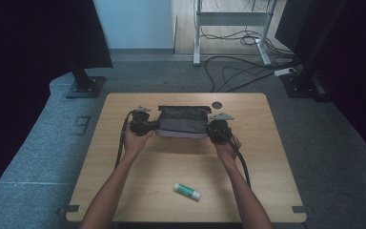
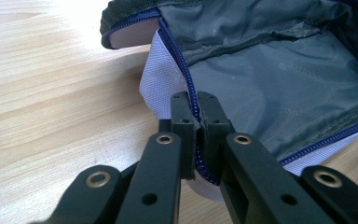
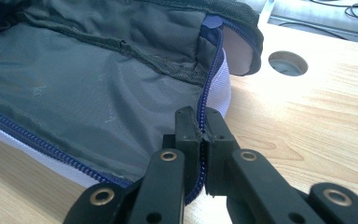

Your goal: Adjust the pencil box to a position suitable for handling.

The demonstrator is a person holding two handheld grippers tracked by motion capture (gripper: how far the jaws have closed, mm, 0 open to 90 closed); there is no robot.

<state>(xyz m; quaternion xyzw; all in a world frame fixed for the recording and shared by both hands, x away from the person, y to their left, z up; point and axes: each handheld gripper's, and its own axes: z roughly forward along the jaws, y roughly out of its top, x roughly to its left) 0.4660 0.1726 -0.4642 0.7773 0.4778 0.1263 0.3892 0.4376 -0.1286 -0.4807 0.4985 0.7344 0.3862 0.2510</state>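
An open zip pouch (image 1: 182, 122) with a grey lining (image 2: 279, 79) and a blue zipper (image 2: 182, 60) lies at the far middle of the table. My left gripper (image 1: 145, 125) is shut on the pouch's left zipper edge (image 2: 196, 109). At the opposite end, my right gripper (image 1: 215, 129) is shut on the right zipper edge (image 3: 202, 128). The lining (image 3: 98, 88) lies spread between the two grippers. The pouch's outside is pale lilac (image 2: 161, 84). A white and green glue stick (image 1: 187, 191) lies near the table's front, apart from both hands.
A round cable hole (image 1: 217, 105) is in the table (image 1: 124, 191) just behind the pouch's right end; the right gripper view has this hole (image 3: 286, 64) too. Beyond the table are stand bases (image 1: 86, 87), floor cables (image 1: 238, 71) and a desk frame (image 1: 231, 19).
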